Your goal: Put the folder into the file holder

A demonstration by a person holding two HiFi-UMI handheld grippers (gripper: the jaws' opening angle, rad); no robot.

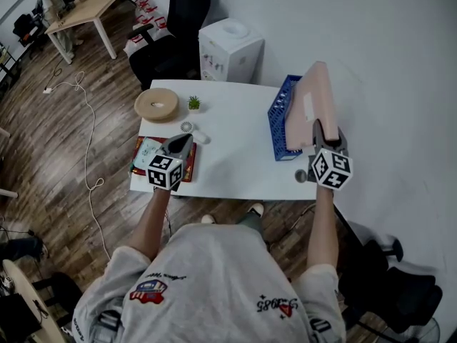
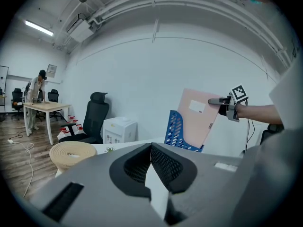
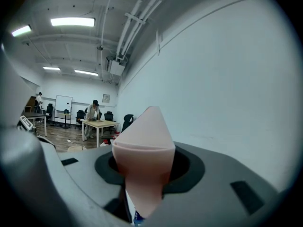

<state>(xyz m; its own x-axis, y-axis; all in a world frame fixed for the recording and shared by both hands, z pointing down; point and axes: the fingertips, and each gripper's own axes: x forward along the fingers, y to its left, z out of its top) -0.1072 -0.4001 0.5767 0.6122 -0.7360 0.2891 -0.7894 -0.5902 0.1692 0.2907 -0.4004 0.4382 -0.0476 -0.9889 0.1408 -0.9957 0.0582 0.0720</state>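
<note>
On the table (image 1: pixel 232 159), right gripper (image 1: pixel 320 130) pinches folder (image 1: pixel 310 98) partly in file holder (image 1: pixel 278 123); left gripper (image 1: pixel 181 140) closed, empty.

White table (image 1: pixel 235 159), blue file holder (image 1: pixel 278 123) at right; tan round coil (image 1: pixel 156 105), small plant (image 1: pixel 193 103) (far left)

Grey T-shirt (image 1: pixel 214 277), red-and-white prints — left gripper (image 1: pixel 181 141) and right gripper (image 1: pixel 318 125) grey, each bearing a black-and-white marker cube (image 1: pixel 165 171).
</note>
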